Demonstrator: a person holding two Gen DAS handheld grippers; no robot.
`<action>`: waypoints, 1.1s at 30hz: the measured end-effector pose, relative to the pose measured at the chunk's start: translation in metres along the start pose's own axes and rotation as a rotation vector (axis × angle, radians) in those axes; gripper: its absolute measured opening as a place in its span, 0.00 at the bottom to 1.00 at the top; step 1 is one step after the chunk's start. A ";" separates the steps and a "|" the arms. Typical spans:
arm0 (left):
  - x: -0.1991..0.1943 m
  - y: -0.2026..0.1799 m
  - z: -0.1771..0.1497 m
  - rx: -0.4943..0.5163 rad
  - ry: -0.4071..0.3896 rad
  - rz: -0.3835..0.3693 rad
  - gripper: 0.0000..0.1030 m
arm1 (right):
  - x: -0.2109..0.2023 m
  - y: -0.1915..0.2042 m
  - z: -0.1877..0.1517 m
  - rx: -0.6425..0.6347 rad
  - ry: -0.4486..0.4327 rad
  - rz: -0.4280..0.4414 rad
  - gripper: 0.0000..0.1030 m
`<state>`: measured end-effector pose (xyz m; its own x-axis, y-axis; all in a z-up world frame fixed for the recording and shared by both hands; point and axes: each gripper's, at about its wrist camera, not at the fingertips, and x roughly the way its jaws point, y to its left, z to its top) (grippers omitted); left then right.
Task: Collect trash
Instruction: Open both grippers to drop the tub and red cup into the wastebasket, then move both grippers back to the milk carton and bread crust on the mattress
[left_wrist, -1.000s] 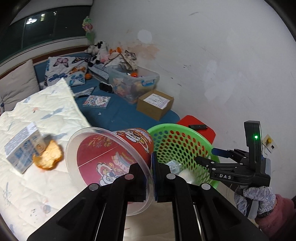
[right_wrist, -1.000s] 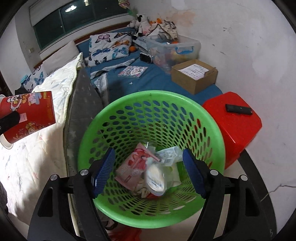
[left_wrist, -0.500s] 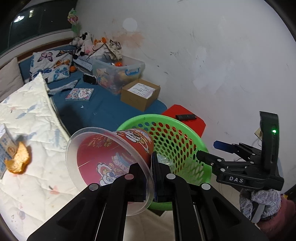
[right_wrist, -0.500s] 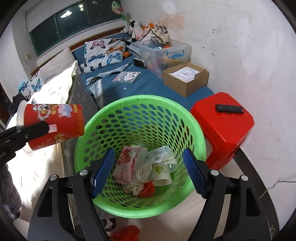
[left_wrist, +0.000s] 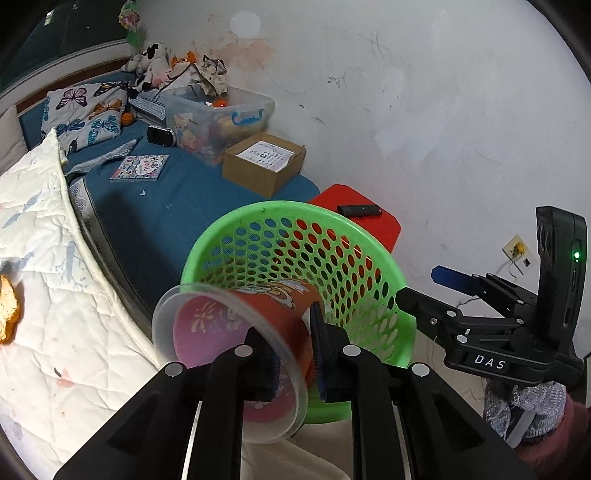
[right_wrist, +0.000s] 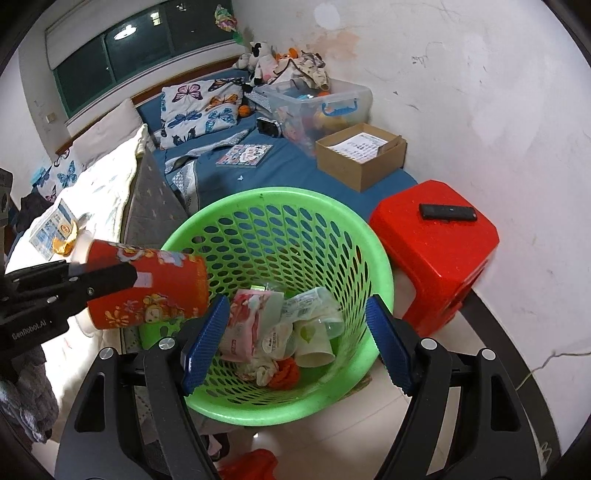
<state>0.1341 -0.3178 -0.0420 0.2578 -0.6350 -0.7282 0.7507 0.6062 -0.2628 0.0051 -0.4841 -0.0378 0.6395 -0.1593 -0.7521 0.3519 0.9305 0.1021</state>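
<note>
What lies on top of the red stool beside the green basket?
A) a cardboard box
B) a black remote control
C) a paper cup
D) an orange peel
B: in the right wrist view a black remote control lies flat on the red stool, which stands next to the green basket; the left wrist view shows the same.

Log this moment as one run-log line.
left gripper: shut on red cup, sideways at green basket rim | right gripper: open, empty, over basket | orange peel: on bed
</note>
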 end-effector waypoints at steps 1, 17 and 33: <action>0.000 0.000 0.000 0.000 0.001 0.000 0.20 | 0.000 0.000 0.000 0.002 -0.001 0.001 0.74; -0.034 0.019 -0.006 -0.026 -0.071 0.046 0.44 | -0.008 0.010 0.003 0.000 -0.022 0.015 0.74; -0.119 0.094 -0.038 -0.173 -0.183 0.223 0.44 | -0.005 0.096 0.016 -0.125 -0.025 0.146 0.80</action>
<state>0.1505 -0.1670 -0.0043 0.5208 -0.5439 -0.6580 0.5534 0.8020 -0.2248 0.0464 -0.3993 -0.0136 0.6951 -0.0261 -0.7184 0.1669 0.9779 0.1260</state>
